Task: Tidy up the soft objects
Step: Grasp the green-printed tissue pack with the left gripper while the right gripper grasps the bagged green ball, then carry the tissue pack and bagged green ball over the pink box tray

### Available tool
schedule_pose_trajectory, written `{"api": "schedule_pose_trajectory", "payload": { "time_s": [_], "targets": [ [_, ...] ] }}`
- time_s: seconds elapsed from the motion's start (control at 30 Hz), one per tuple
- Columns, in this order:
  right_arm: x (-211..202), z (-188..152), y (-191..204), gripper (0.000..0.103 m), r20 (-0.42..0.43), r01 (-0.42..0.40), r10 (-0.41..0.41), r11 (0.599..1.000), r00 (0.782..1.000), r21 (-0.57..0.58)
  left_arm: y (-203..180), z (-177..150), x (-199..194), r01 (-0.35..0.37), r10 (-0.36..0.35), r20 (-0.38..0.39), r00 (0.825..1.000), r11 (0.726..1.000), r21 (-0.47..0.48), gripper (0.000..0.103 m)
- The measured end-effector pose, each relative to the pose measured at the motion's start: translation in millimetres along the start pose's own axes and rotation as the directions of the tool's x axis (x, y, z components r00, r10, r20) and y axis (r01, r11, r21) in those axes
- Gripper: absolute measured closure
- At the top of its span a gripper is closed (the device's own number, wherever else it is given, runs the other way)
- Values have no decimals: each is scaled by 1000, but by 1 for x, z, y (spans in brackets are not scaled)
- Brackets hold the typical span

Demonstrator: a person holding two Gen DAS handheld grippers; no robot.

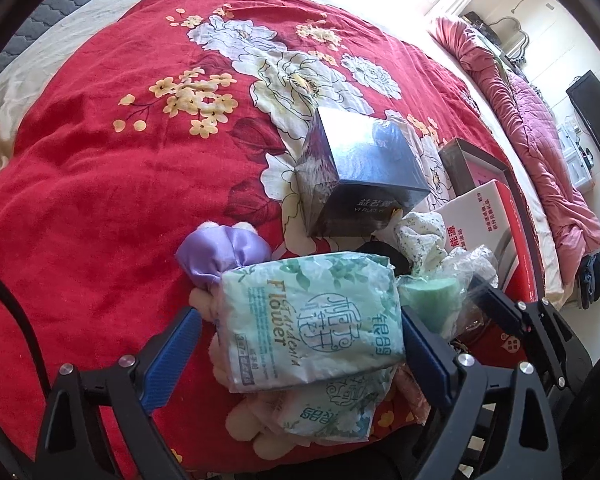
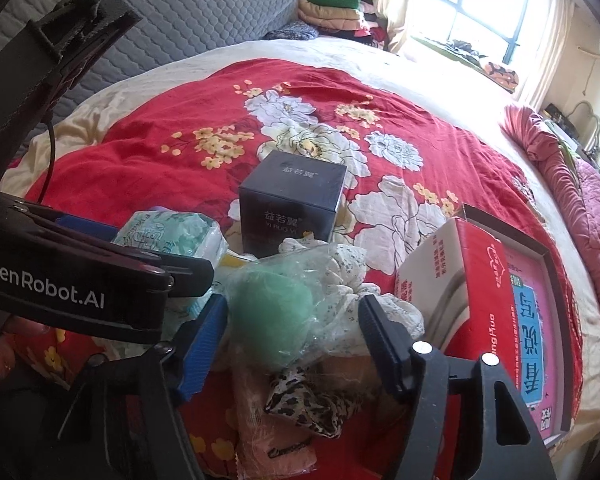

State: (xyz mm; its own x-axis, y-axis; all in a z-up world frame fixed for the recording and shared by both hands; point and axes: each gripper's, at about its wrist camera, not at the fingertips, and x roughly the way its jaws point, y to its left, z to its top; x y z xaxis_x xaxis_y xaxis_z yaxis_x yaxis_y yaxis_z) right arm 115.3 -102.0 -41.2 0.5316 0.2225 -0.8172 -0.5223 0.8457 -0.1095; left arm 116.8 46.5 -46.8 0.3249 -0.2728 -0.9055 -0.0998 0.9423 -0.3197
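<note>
1. Left gripper [image 1: 300,340]: jaws wide, straddling the tissue pack [image 1: 312,320] atop the pile on the red quilt [image 1: 80,200]; grasp apparently pending.
2. Right gripper [image 2: 292,332]: jaws wide around the bagged green sponge [image 2: 272,304]; closing is likely next.
3. Obstructions: dark cube box [image 2: 292,208], red carton [image 2: 460,280], floral cloth [image 2: 352,264], leopard scrunchie [image 2: 304,404], purple plush [image 1: 220,252] crowd the pile.

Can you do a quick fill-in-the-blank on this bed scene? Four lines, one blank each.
1. The left gripper has its jaws on either side of a tissue pack printed with the English word ____.
2. The green sponge is wrapped in clear ____.
3. The dark cube box sits on a ____ floral blanket.
4. The cloth below the sponge has a ____ print.

Missing words: Flower; plastic; red; leopard
</note>
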Motion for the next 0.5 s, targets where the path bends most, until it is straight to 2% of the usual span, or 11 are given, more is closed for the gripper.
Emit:
{"api": "schedule_pose_trajectory", "payload": {
  "time_s": [0.03, 0.17, 0.27, 0.5],
  "targets": [
    [0, 0, 2, 51, 0, -2, 2, 1000, 1000, -6, 0, 0, 1, 6, -6, -3, 1000, 1000, -2, 14],
    [-2, -1, 2, 57, 14, -15, 15, 1000, 1000, -1, 1, 0, 5, 8, -8, -13, 1000, 1000, -3, 23],
    [-8, -2, -4, 59, 30, -28, 27, 999, 999, 29, 3, 0, 2, 14, -14, 0, 1000, 1000, -2, 27],
    [-33, -2, -18, 59, 105, -68, 56, 992, 993, 111, 14, -2, -13, 38, -37, 22, 999, 999, -24, 29]
  ]
}}
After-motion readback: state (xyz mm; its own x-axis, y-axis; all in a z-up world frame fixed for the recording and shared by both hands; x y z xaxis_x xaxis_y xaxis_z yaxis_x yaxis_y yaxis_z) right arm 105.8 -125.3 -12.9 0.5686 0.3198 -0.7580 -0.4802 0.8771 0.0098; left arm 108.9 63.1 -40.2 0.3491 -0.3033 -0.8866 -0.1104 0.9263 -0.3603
